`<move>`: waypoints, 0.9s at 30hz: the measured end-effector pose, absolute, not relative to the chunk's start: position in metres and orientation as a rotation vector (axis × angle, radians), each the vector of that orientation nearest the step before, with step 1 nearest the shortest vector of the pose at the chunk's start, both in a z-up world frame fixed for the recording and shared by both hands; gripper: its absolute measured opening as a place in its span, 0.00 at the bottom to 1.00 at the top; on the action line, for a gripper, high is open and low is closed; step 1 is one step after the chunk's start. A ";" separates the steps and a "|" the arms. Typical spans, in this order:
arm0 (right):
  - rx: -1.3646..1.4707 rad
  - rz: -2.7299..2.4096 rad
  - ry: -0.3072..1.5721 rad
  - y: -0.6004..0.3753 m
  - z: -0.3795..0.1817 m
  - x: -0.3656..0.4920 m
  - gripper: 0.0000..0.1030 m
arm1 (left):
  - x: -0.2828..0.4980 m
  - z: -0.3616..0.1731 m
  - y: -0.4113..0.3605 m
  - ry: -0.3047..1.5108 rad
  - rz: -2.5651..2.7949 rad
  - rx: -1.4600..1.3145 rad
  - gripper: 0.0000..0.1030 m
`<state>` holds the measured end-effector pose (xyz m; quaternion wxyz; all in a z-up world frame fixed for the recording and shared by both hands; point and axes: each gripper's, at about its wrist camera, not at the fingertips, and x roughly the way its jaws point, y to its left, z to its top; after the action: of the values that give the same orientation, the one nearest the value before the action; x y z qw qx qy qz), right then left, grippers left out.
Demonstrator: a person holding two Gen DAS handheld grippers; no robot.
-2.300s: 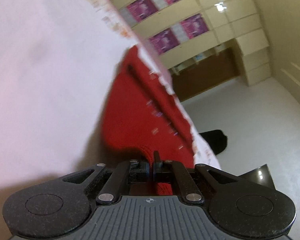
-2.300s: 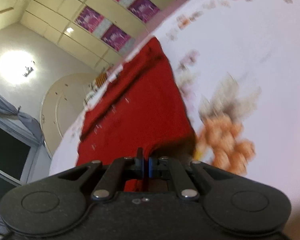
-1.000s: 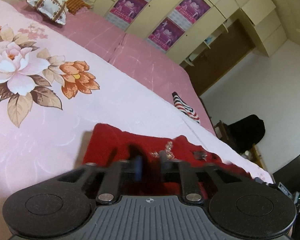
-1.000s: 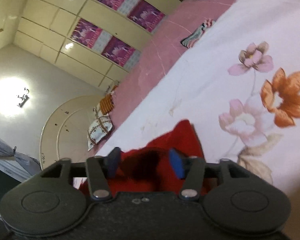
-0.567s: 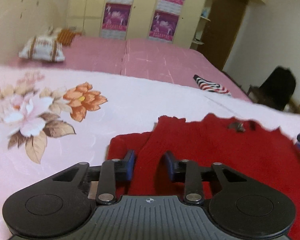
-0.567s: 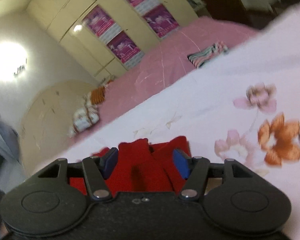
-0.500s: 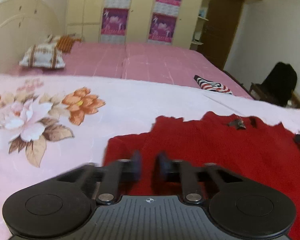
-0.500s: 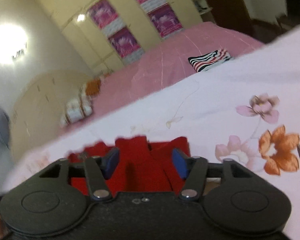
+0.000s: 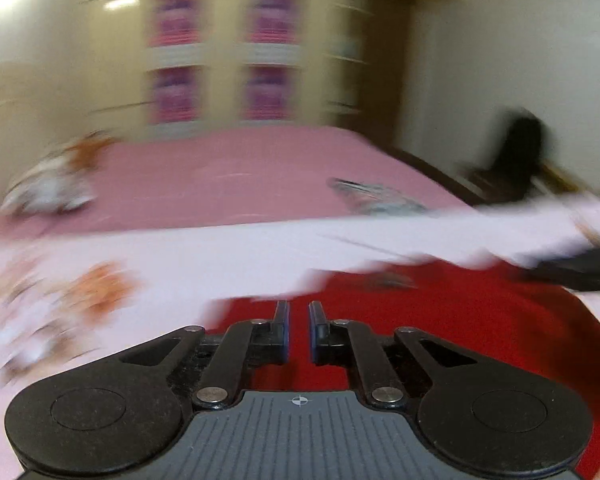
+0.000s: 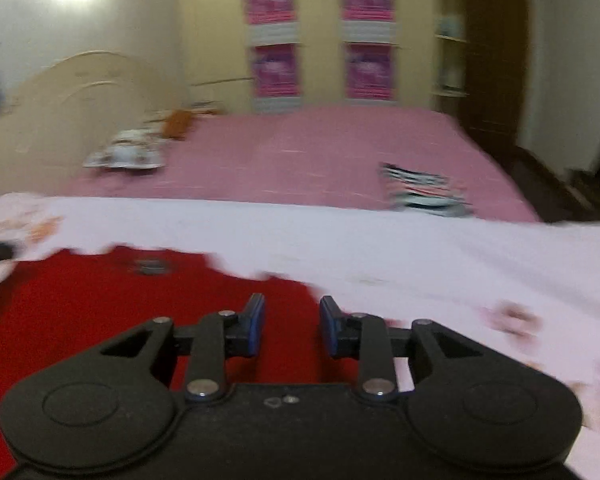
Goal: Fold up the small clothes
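Observation:
A red knitted sweater (image 9: 440, 320) lies flat on the floral bed sheet (image 9: 220, 256), its collar toward the far side. My left gripper (image 9: 299, 314) hovers over the sweater's left part, its jaws drawn almost together with nothing between them. My right gripper (image 10: 292, 318) hovers over the sweater (image 10: 80, 300) near its right edge; its jaws are closing with a clear gap and no cloth in it. A dark shape at the right edge of the left wrist view looks like the right gripper. The picture is blurred by motion.
A folded striped cloth (image 10: 420, 190) lies on the pink bedspread (image 10: 300, 152) beyond the sheet. Pillows (image 10: 128, 152) sit by the headboard at the far left. A wardrobe with pink posters (image 10: 320, 32) fills the back wall. A dark chair (image 9: 516, 152) stands right of the bed.
Both grippers have let go of the sweater, rolled upright and lifted away. The left jaws have come together and the right jaws have narrowed. The sweater now lies spread flat.

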<state>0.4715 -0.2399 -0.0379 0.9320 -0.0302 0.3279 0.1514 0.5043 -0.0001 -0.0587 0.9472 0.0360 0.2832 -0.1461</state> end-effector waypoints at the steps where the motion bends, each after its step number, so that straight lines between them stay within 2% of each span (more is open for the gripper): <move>1: -0.086 0.367 0.695 -0.221 -0.043 0.473 0.28 | 0.506 -0.063 -0.017 0.602 -0.363 0.102 0.07; 4: -0.154 0.463 0.742 -0.188 -0.059 0.477 0.30 | 0.514 -0.087 -0.044 0.695 -0.427 0.152 0.08; 6: -0.226 0.507 0.719 -0.180 -0.068 0.472 0.44 | 0.515 -0.091 -0.034 0.676 -0.398 0.130 0.09; 9: -0.272 0.382 0.681 -0.204 -0.067 0.474 0.52 | 0.518 -0.096 0.011 0.667 -0.131 0.134 0.09; 11: -0.166 0.202 0.706 -0.256 -0.068 0.486 0.49 | 0.513 -0.102 0.051 0.657 -0.131 0.045 0.10; 13: -0.066 0.177 0.730 -0.290 -0.069 0.489 0.49 | 0.511 -0.100 0.060 0.666 -0.112 0.054 0.10; 16: -0.129 0.180 0.709 -0.280 -0.063 0.483 0.49 | 0.505 -0.095 0.052 0.667 -0.093 0.078 0.10; 18: -0.123 0.185 0.660 -0.275 -0.048 0.468 0.41 | 0.496 -0.083 0.042 0.627 -0.086 0.083 0.11; 19: -0.100 0.212 0.632 -0.269 -0.039 0.458 0.40 | 0.492 -0.075 0.033 0.593 -0.107 0.077 0.14; 22: -0.112 0.346 0.627 -0.230 -0.034 0.433 0.41 | 0.472 -0.071 -0.007 0.563 -0.232 0.033 0.37; 23: -0.146 0.389 0.633 -0.214 -0.037 0.427 0.38 | 0.467 -0.072 -0.023 0.566 -0.274 0.031 0.40; 26: -0.201 0.469 0.681 -0.175 -0.051 0.414 0.38 | 0.463 -0.084 -0.058 0.616 -0.288 0.095 0.38; 27: -0.225 0.462 0.704 -0.169 -0.057 0.413 0.32 | 0.464 -0.091 -0.059 0.644 -0.280 0.103 0.38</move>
<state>0.4131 -0.1686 -0.0568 0.9065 -0.1089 0.3412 0.2235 0.4640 -0.0590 -0.0907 0.9376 0.0506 0.3154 -0.1373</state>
